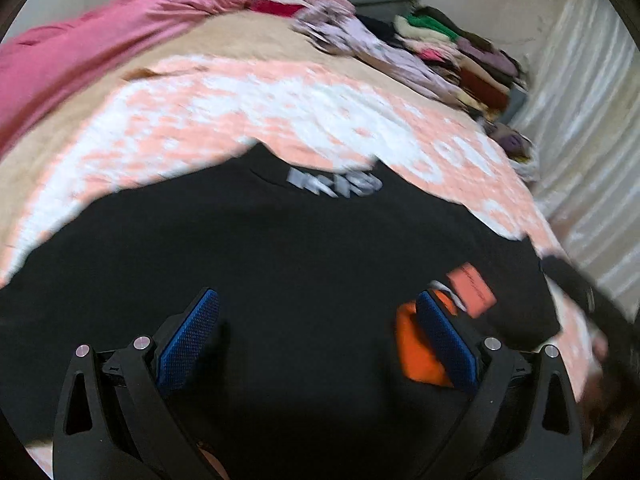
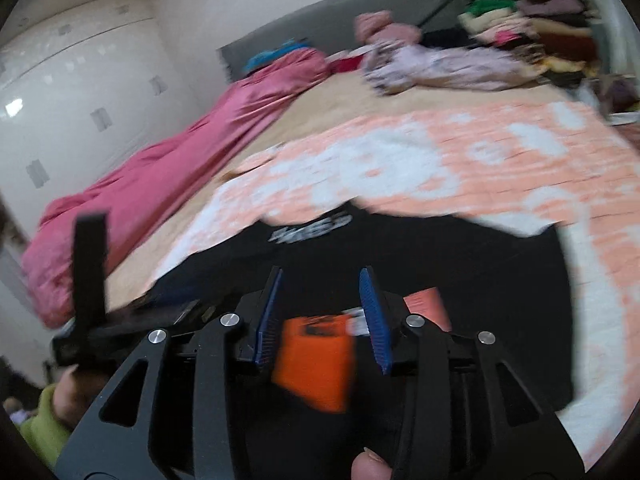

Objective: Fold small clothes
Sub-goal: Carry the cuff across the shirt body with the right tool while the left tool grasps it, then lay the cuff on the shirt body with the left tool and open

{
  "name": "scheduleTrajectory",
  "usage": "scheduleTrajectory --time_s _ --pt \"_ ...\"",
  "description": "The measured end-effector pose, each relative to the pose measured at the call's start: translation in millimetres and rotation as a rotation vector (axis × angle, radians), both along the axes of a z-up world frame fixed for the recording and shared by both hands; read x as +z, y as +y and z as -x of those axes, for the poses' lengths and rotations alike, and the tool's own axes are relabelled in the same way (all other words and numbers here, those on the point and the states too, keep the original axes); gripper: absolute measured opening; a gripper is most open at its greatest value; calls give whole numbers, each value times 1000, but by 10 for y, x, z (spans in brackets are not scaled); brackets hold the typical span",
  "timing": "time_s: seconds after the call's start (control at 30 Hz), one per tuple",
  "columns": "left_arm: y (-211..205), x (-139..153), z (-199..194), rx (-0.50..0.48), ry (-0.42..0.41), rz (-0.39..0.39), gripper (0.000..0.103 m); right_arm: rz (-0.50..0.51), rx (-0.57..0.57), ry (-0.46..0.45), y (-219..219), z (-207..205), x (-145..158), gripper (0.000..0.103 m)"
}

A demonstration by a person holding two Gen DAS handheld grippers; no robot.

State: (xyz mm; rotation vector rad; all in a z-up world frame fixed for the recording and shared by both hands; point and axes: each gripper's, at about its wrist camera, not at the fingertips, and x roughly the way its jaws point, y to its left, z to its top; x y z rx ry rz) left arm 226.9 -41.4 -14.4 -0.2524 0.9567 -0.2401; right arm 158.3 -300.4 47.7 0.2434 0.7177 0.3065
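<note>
1. We are holding the left gripper (image 1: 318, 334) with fingers spread wide, gripping nothing, above the black shirt (image 1: 280, 248) on the bed (image 1: 240, 40).
2. Our right gripper (image 2: 320, 312) is hovering with fingers parted, released; an orange tag (image 2: 316, 364) is lying between them.

A black garment (image 1: 280, 264) lies spread flat on the bed, on top of a peach-and-white patterned blanket (image 1: 224, 120). A blurred grey-white print (image 1: 334, 185) sits near its far edge, by what looks like the neckline. At its near end lie orange tags (image 2: 314, 360), a bright orange one and a paler salmon one (image 1: 472, 290) just beside it, on the dark cloth
</note>
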Motion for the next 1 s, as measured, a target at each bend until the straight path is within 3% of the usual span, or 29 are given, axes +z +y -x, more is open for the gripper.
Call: scheduleTrajectory --time_s 0.07,0.13,0.17,0.23,0.33,0.47,0.5,0.57,0.73,0.87,1.0 --pt "-138 -80 35 -54 42 66 97 58 -88 9 -212 -26 -18 33" --pt "-278 -202 69 -99 108 150 94 55 -136 19 -383 -29 -29 33" --pt "-357 -263 82 -113 142 175 87 49 -154 24 -447 -39 -48 33" --pt "-460 -344 82 -116 175 187 84 35 -192 31 -582 -43 -49 35" --pt "-588 -341 67 -102 151 160 82 39 -218 30 -671 -43 -59 36" --pt "-684 -383 16 -83 160 199 46 11 -233 44 -755 -58 -94 36" --pt "-725 -398 -10 -78 164 180 27 9 -237 46 -768 -67 -98 36" --pt "-760 -395 -44 -88 158 193 13 7 -252 48 -825 -52 -99 36" --pt "-765 -137 -39 -111 59 118 9 -22 -300 46 -1026 -25 -87 36" --pt "-470 248 -52 -69 -34 114 9 -38 -329 49 -1131 -17 -95 36" --pt "-115 553 11 -31 -111 58 9 -37 -325 52 -1140 -21 -107 36"
